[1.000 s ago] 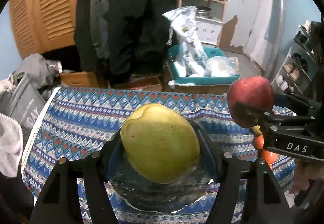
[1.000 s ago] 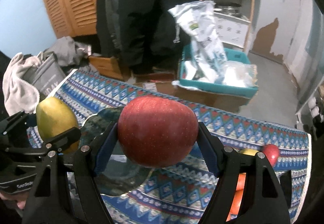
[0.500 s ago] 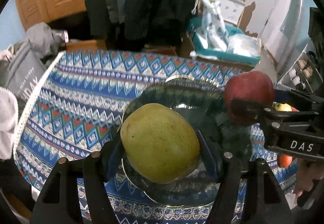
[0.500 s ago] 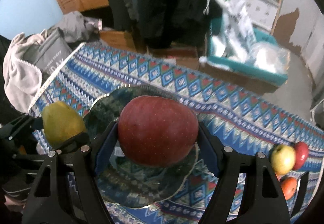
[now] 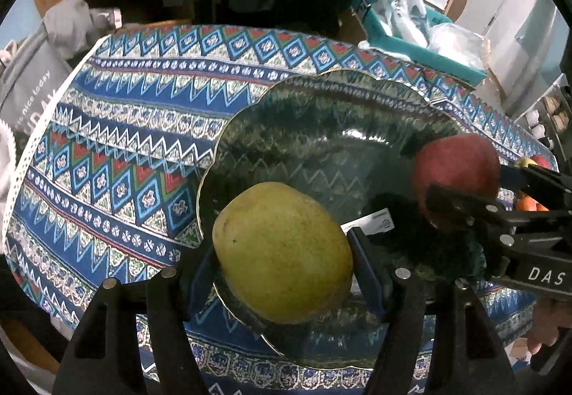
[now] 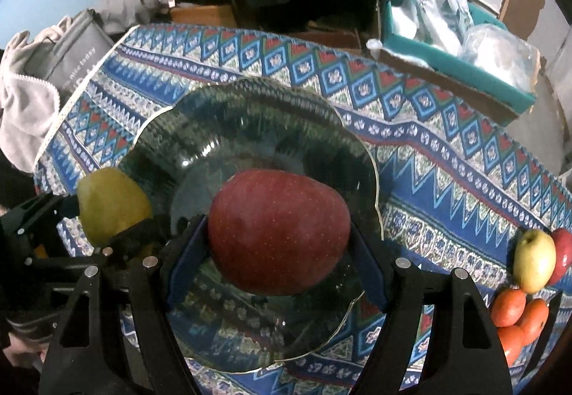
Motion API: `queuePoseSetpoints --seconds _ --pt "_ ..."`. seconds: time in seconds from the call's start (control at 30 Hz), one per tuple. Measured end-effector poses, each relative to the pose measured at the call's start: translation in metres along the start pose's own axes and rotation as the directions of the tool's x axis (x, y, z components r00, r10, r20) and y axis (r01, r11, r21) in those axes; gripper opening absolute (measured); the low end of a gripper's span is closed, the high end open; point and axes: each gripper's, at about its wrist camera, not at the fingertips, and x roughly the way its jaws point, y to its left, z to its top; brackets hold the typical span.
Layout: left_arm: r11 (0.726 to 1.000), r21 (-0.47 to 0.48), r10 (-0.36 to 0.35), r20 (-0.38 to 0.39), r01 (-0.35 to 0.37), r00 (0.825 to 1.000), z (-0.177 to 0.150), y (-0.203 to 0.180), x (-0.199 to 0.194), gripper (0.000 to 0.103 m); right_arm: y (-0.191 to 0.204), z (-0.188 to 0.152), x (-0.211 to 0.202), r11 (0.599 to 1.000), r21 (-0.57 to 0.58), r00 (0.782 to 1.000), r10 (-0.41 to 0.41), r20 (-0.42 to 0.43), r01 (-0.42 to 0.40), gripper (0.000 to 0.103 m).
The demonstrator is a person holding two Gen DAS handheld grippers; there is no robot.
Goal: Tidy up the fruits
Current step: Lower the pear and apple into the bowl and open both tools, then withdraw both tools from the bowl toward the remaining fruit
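My left gripper (image 5: 282,266) is shut on a yellow-green pear (image 5: 282,252) and holds it over the near left rim of a clear glass plate (image 5: 321,116). My right gripper (image 6: 279,245) is shut on a red apple (image 6: 279,230) over the plate (image 6: 250,116). The right gripper and apple (image 5: 457,177) also show at the right in the left wrist view. The pear (image 6: 111,205) and left gripper show at the left in the right wrist view.
The plate sits on a blue patterned tablecloth (image 6: 447,159). A yellow-green apple (image 6: 534,259), a red apple (image 6: 563,252) and oranges (image 6: 518,312) lie at the table's right. A teal bin (image 6: 464,69) with bags and a grey bag (image 6: 75,55) stand beyond the table.
Both grippers have tilted down and moved in over the glass plate with their fruit, which now fills the middle of both views.
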Motion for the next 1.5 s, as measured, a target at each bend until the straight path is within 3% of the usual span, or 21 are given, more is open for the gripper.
queuePoseSetpoints --seconds 0.27,0.47,0.67,0.87,1.13,1.5 --pt "0.999 -0.026 -0.033 -0.076 0.032 0.997 -0.005 0.003 0.018 0.071 -0.005 -0.007 0.014 1.000 0.015 0.999 0.011 -0.053 -0.010 0.077" --pt "1.000 -0.006 -0.020 -0.042 0.020 0.999 -0.001 -0.001 0.008 0.072 -0.003 -0.008 0.019 0.999 0.020 0.996 0.033 -0.079 -0.031 0.077" --pt "1.000 -0.018 -0.017 -0.056 0.016 0.998 -0.002 0.003 0.001 0.072 -0.007 -0.001 0.001 0.996 0.063 0.998 0.062 -0.009 -0.061 0.076" --pt "1.000 0.018 -0.005 -0.005 0.005 1.000 0.002 -0.009 -0.019 0.078 -0.009 0.004 -0.022 0.996 0.073 0.997 0.052 0.049 -0.055 0.076" --pt "0.997 0.075 -0.032 0.055 0.028 0.998 0.007 -0.034 -0.048 0.081 -0.018 0.005 -0.067 0.997 0.068 0.991 -0.028 0.132 0.020 0.077" --pt "0.987 0.150 -0.070 0.110 0.053 0.992 0.012 -0.076 -0.077 0.086 -0.052 -0.014 -0.133 0.985 0.122 0.962 -0.147 0.231 0.121 0.082"
